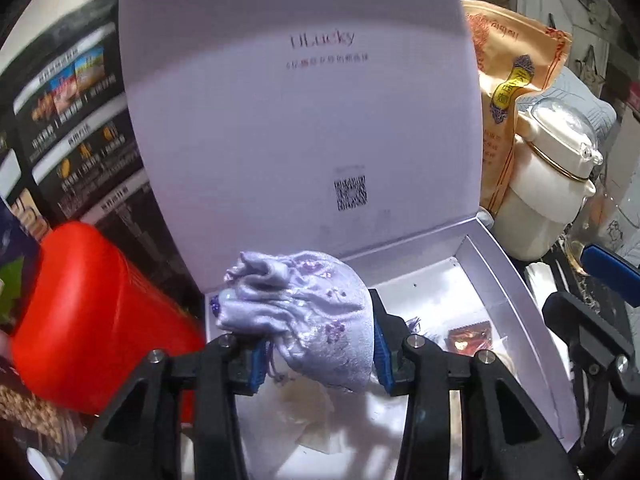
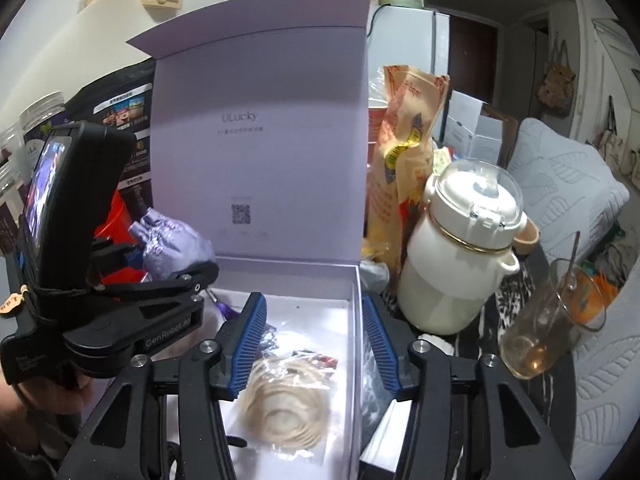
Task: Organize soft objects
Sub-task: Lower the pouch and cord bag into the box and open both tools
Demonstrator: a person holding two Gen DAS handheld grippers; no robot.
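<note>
The left gripper (image 1: 320,354) pinches a lilac pouch (image 1: 304,312) at the frame's centre, above an open box (image 1: 516,300). Only the right view shows the right gripper (image 2: 314,350), fingers wide, over bagged pads (image 2: 286,402) lying inside.

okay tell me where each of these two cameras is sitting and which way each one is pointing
Left wrist: on the left gripper, looking forward at the lavender pouch it clamps before the box's raised lid; its own black fingers show.
Right wrist: on the right gripper, open over the open box, facing the lid; its fingers, the left gripper and a hand at lower left show.
Shared: box, pouch, white bottle.
</note>
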